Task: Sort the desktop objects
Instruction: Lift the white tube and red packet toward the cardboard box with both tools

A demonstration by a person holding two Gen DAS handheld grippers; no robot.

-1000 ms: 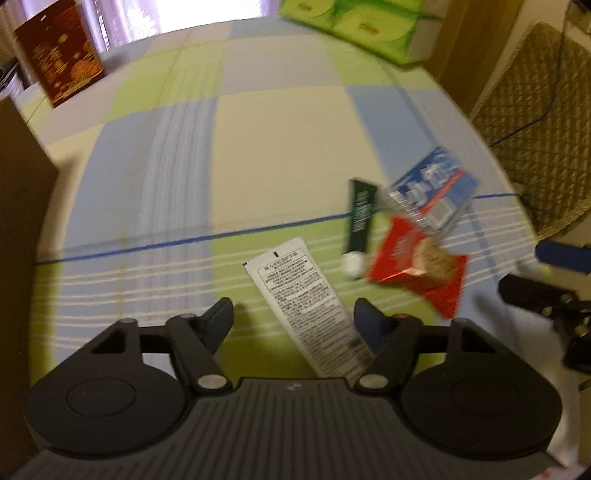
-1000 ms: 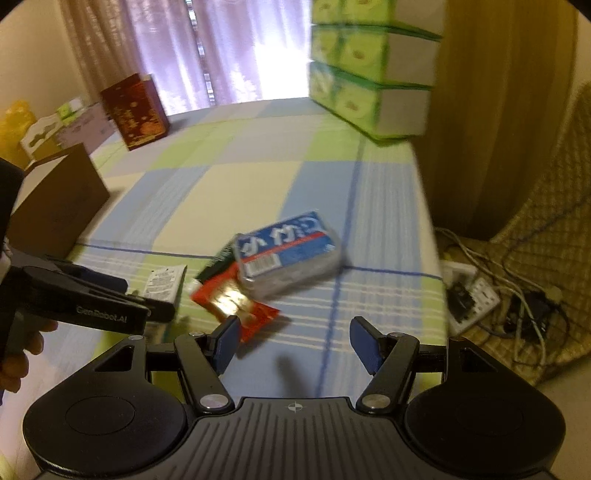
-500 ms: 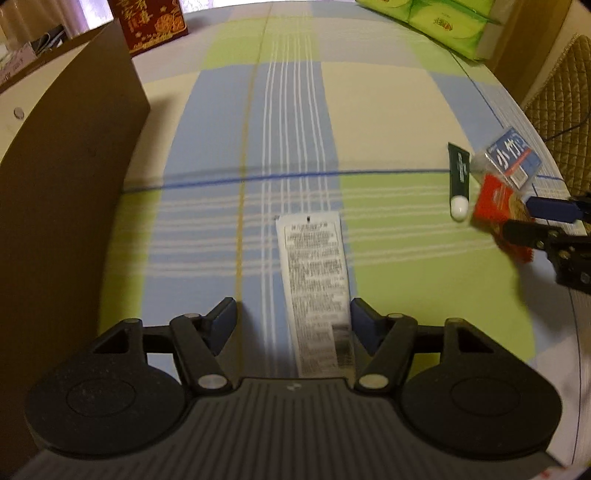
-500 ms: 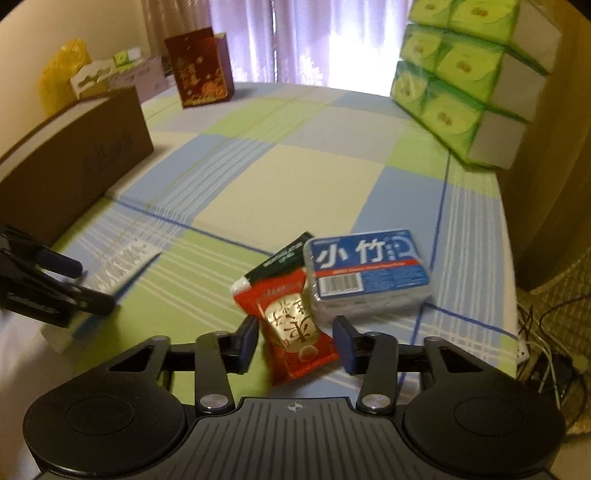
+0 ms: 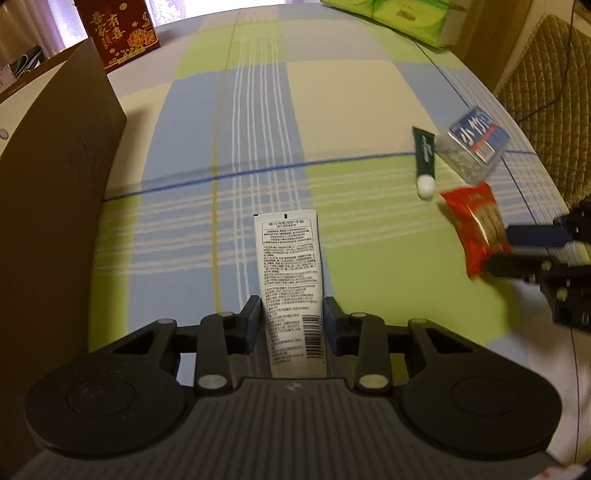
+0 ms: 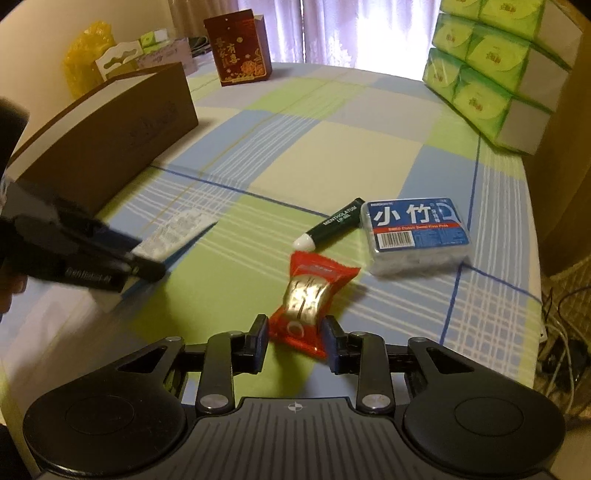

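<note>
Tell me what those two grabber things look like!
Both the left gripper and the right gripper are black plastic with two short, blue-padded fingers, silver screws, round discs at the sides and a ribbed grey middle. White lettering marks one's side.

Dim, warm room; backlight blows out through the sheer purple curtains (image 6: 332,29) far ahead. Strong fisheye bending at edges. Black left gripper (image 6: 147,267) motion-blurred; glare on red foil snack packet (image 6: 308,299) between the right claw's fingers.

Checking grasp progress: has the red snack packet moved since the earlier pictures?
Yes. The red snack packet has pulled away from the blue-labelled clear floss box, toward the right claw closed on it.
</note>
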